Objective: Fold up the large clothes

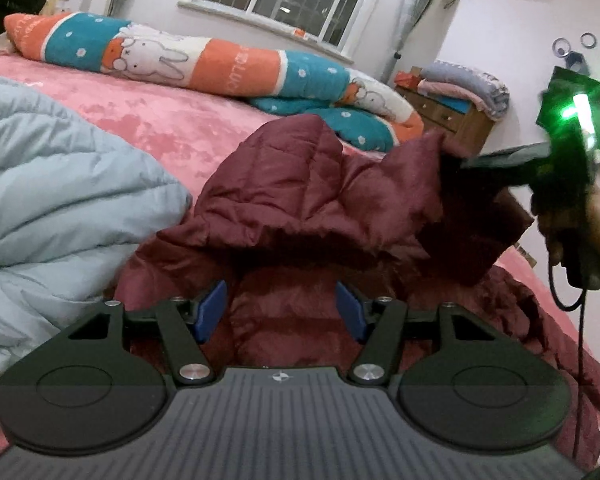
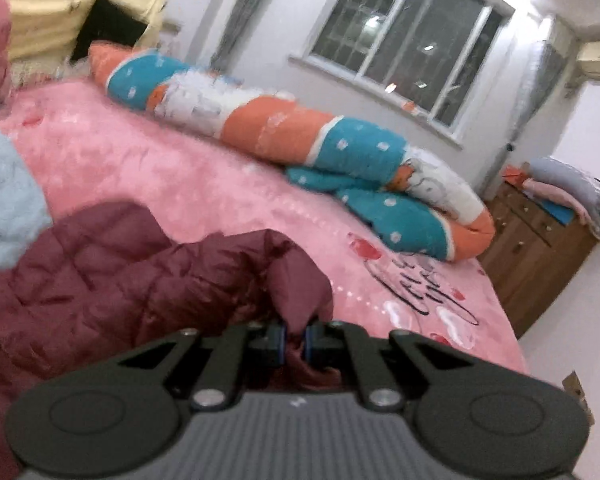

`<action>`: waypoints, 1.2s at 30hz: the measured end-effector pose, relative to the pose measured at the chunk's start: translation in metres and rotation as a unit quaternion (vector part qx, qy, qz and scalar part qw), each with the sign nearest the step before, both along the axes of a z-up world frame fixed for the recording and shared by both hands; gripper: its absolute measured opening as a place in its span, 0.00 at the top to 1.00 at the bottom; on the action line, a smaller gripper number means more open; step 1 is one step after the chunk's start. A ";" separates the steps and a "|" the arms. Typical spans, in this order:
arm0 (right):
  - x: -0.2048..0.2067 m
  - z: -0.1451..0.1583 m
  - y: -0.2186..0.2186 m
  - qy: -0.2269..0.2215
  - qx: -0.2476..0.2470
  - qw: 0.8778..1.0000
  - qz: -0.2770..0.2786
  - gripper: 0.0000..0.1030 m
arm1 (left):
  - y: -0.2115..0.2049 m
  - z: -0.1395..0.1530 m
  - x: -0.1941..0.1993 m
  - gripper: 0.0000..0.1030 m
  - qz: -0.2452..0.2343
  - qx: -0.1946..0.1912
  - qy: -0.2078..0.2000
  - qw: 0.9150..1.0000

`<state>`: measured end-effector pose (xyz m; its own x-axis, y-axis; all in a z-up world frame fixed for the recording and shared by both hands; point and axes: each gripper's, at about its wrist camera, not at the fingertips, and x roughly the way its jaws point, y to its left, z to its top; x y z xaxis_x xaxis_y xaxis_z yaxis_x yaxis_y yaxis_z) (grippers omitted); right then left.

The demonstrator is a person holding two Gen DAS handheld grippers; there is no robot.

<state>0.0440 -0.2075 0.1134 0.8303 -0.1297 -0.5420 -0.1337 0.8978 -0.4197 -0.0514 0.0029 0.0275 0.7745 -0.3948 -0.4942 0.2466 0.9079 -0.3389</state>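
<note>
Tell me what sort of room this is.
A bedroom, most likely at home: a bed under a pink sheet, a rolled cartoon quilt along it, and a wooden dresser stacked with folded blankets under the window.

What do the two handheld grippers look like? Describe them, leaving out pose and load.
Both share a ribbed grey body, two round black discs, black linkage arms with silver pivot bolts, and blue-padded fingers. The left gripper bears a small white logo. The right gripper, seen from outside, glows green and trails a black cable.
</note>
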 end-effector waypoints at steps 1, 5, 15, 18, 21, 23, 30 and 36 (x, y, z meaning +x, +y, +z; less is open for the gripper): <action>0.007 -0.008 -0.002 0.027 -0.012 1.000 0.006 0.95 | 0.000 -0.001 0.002 0.29 0.003 0.000 0.005 1.000; 0.030 -0.052 -0.008 0.097 -0.063 0.993 0.004 0.87 | 0.007 -0.003 0.005 0.28 0.011 -0.009 0.020 1.000; 0.020 -0.058 -0.039 0.072 -0.053 0.993 -0.076 0.26 | 0.011 -0.003 0.003 0.27 0.015 -0.027 0.032 0.999; 0.004 -0.044 -0.046 0.050 -0.017 0.993 -0.101 0.26 | 0.012 -0.001 0.001 0.27 0.024 -0.029 0.031 0.999; -0.025 -0.028 -0.044 0.017 0.074 0.992 -0.103 0.26 | 0.012 0.004 -0.001 0.27 0.038 -0.026 0.020 0.999; -0.041 -0.022 -0.036 0.006 0.129 0.988 -0.090 0.26 | 0.014 0.004 -0.003 0.27 0.042 -0.029 0.021 0.998; -0.013 0.012 0.019 0.020 0.280 0.960 0.025 0.25 | 0.008 0.003 -0.004 0.26 0.039 -0.015 0.017 0.999; 0.074 0.041 0.061 0.053 0.326 0.940 0.079 0.20 | 0.012 0.000 -0.003 0.25 0.048 -0.009 0.013 0.999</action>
